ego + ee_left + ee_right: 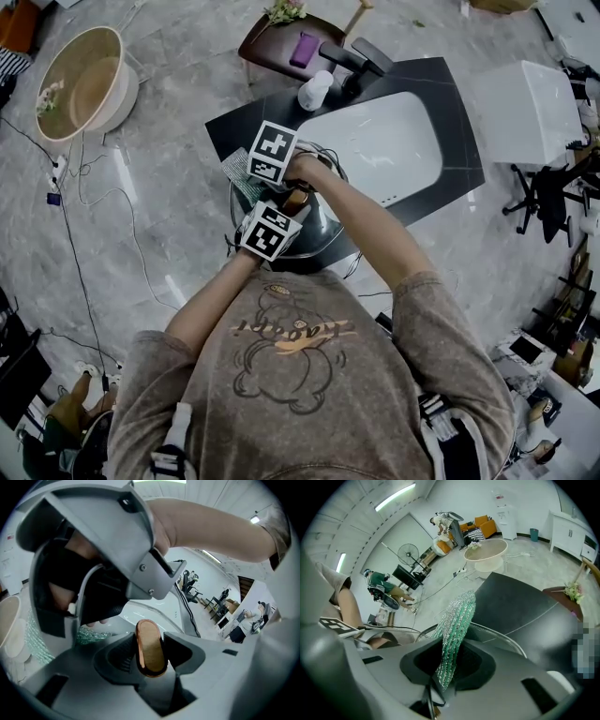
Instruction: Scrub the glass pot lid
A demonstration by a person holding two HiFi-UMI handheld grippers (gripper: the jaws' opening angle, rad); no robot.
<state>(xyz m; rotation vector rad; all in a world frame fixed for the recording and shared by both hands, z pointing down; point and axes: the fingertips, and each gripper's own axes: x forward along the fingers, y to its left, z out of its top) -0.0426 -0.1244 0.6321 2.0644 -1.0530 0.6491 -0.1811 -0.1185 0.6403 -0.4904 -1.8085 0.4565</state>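
The glass pot lid (317,223) is held up over the black counter's front edge, and its rim (499,638) curves past my right jaws. Its brown wooden knob (296,199) (151,648) stands upright between my left gripper's (291,208) (151,649) jaws, which are shut on it. My right gripper (257,184) (450,660) is shut on a green scrub cloth (240,176) (454,630) that hangs against the lid's left side. In the left gripper view the right gripper's body fills the upper left, with the cloth (40,641) below it.
A white sink basin (384,150) is set in the black counter (455,122), with a black faucet (354,58) and a white bottle (314,91) behind it. A beige tub (84,84), cables and a small brown table (281,52) are on the floor; a white cabinet (530,108) stands right.
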